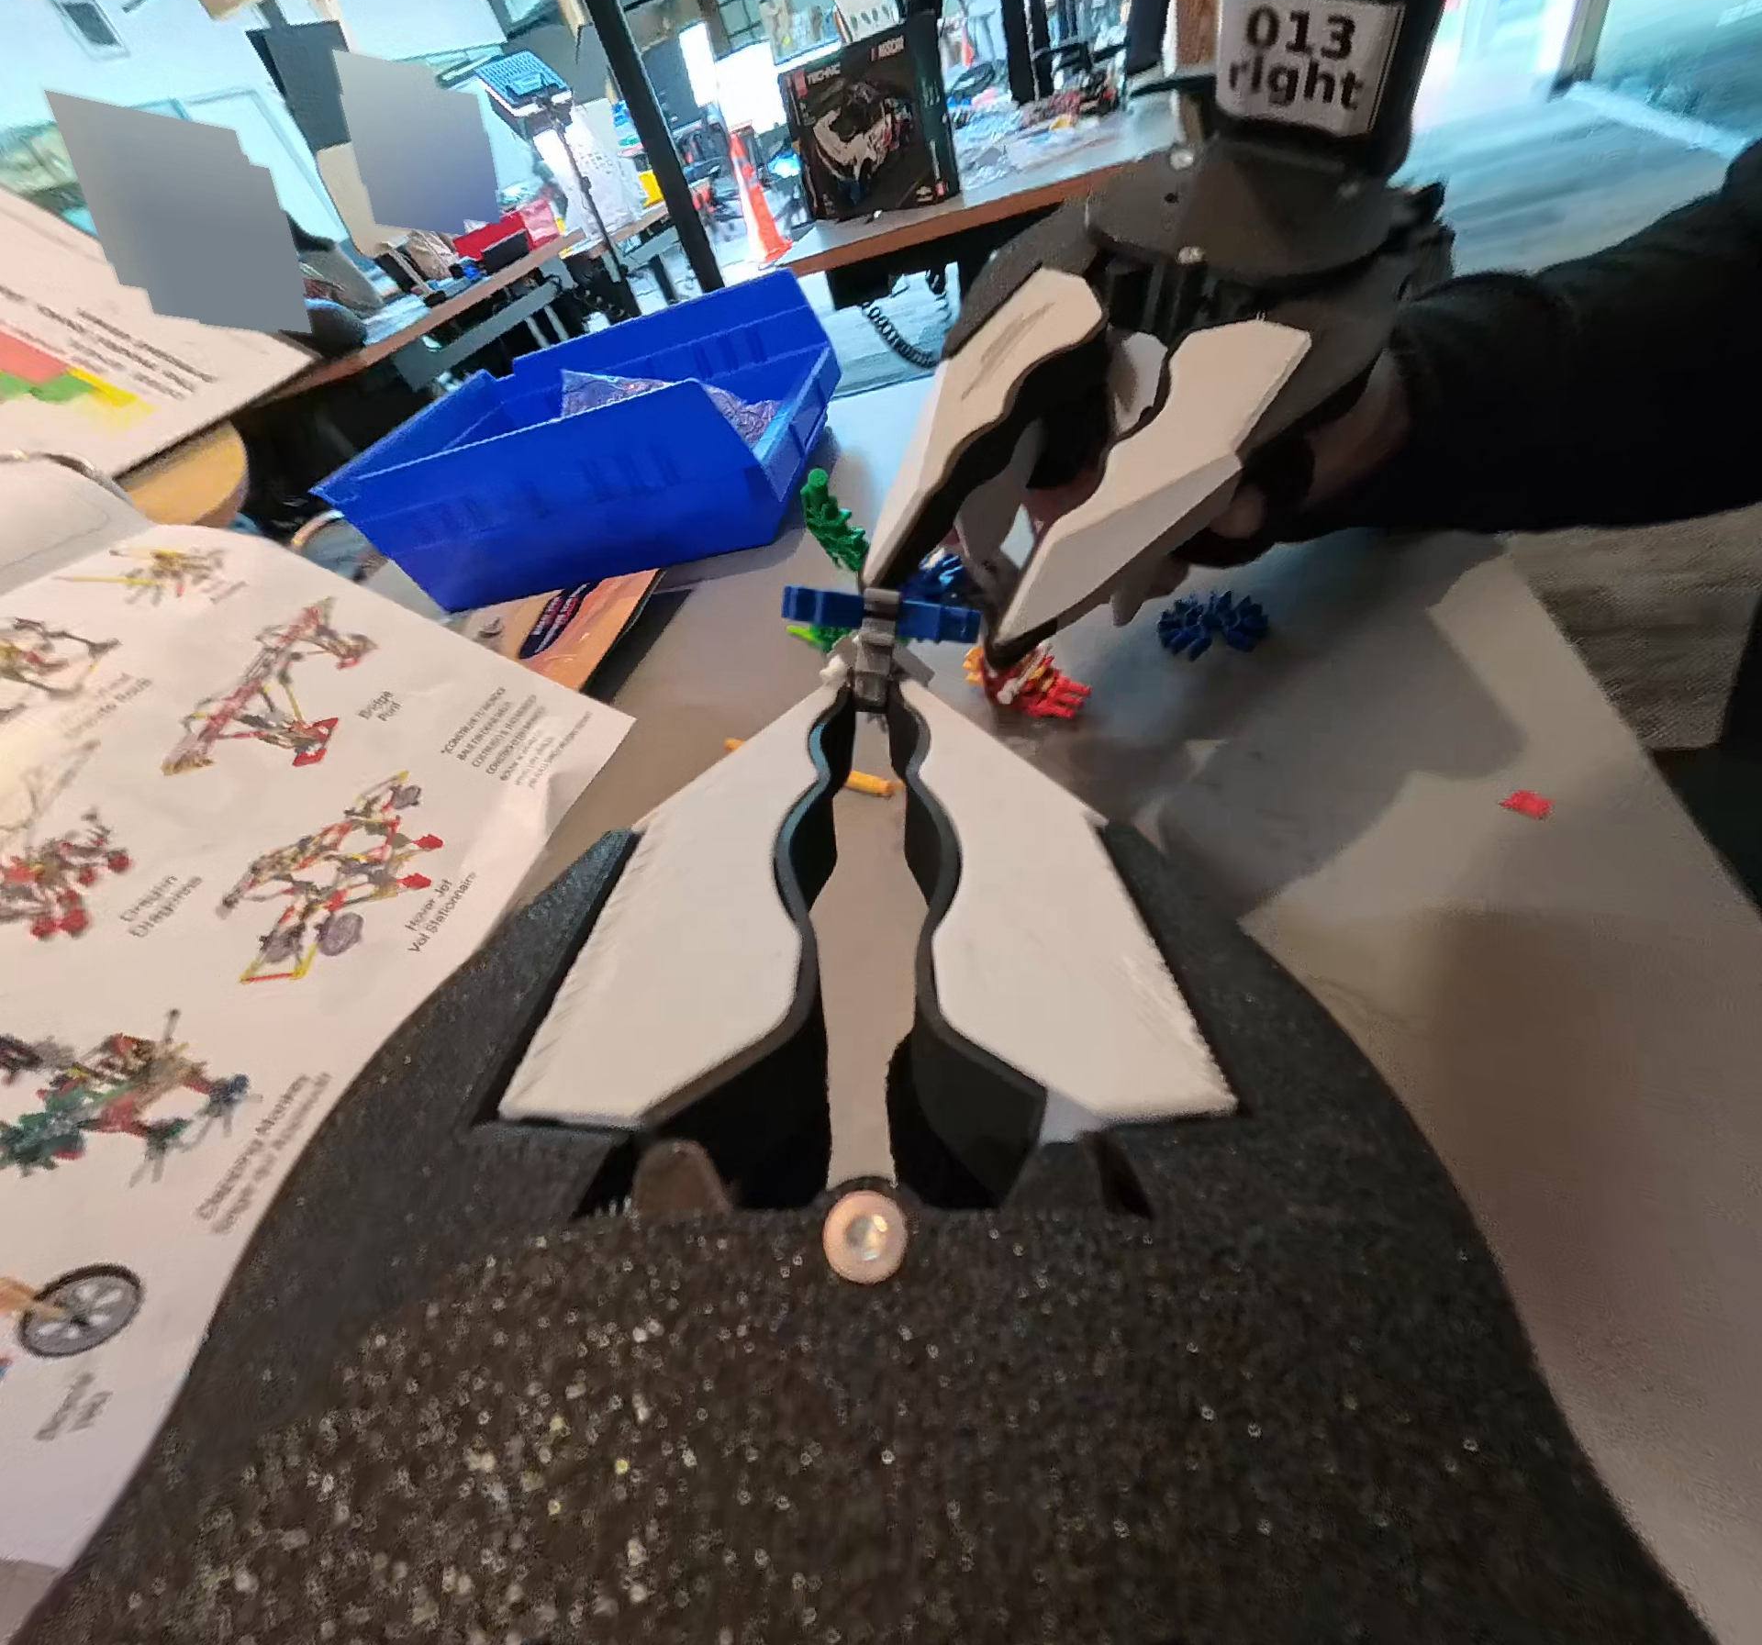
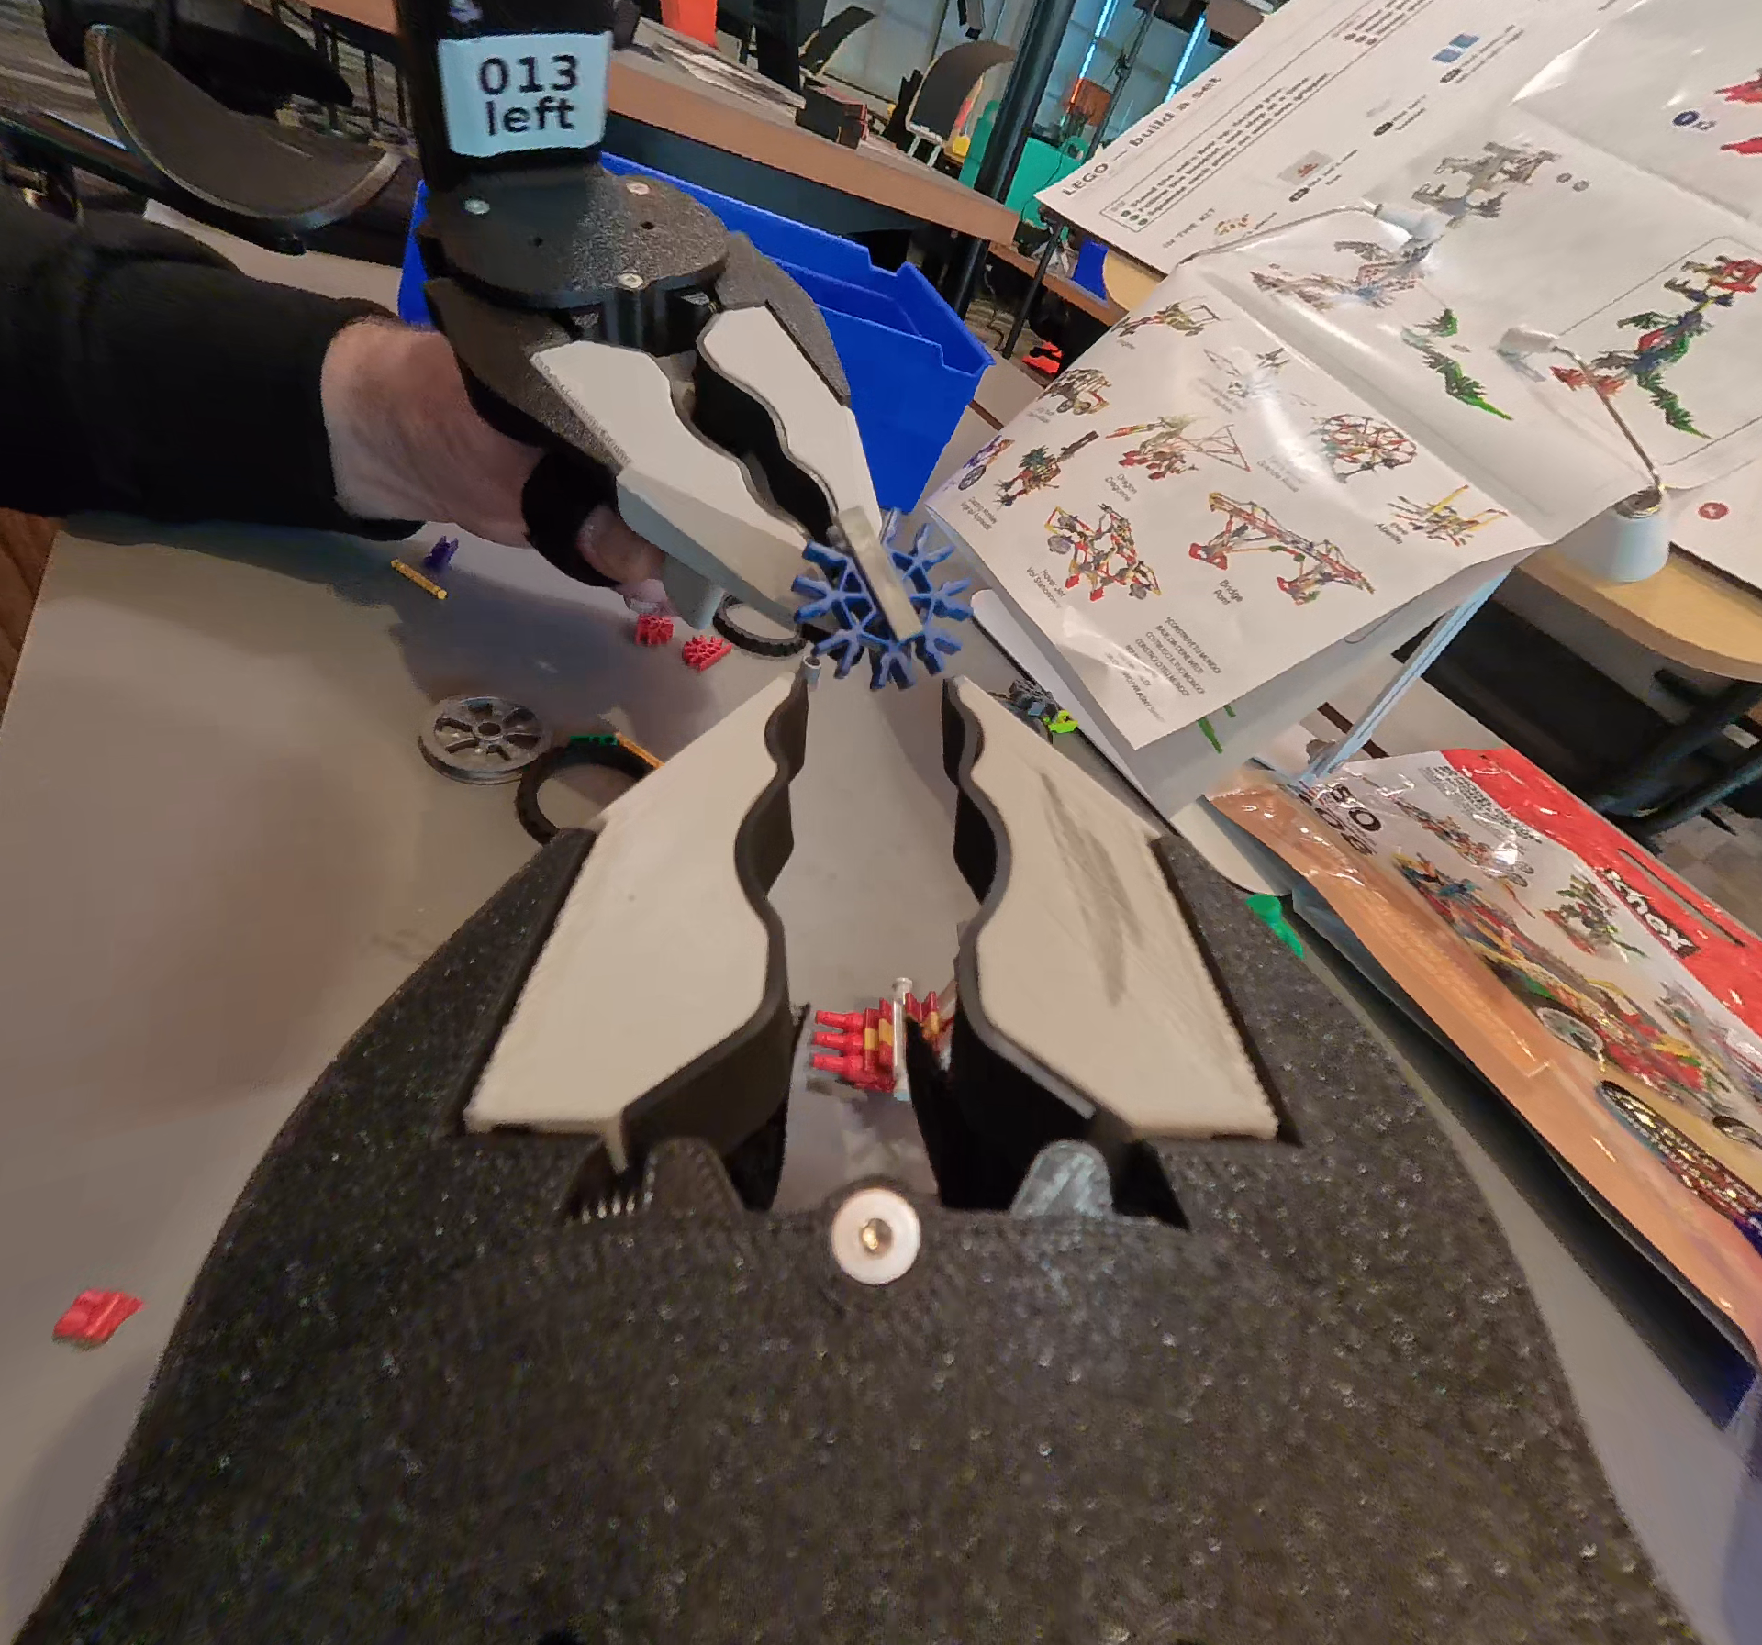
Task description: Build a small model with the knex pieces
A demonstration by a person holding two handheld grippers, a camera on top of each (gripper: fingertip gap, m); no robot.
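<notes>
My left gripper [image 1: 870, 703] is shut on a blue snowflake-shaped connector [image 1: 939, 617], seen edge-on in the left wrist view, with a small grey piece at its middle. It is held above the grey table [image 1: 1335, 837]. In the right wrist view the left gripper [image 2: 849, 594] pinches the same connector [image 2: 849, 636] face-on. My right gripper [image 2: 875, 684] is open and empty, its fingertips [image 2: 796, 694] just below the connector. In the left wrist view the right gripper [image 1: 939, 613] comes from the upper right, one tip close beside the connector. A red connector cluster [image 2: 849, 1042] lies on the table under the right gripper.
A blue bin [image 1: 572, 474] stands behind. A picture instruction sheet [image 1: 238, 837] hangs on a stand at the left. A toy bag [image 2: 1526, 980], a wheel hub [image 2: 486, 737], a black tyre [image 2: 572, 789], another blue connector [image 1: 1211, 622] and green pieces [image 1: 829, 513] lie around. Left and right tips are no more than a few centimetres apart. From either gripper's tips it is about 15 centimeters to the wheel hub [image 2: 486, 737].
</notes>
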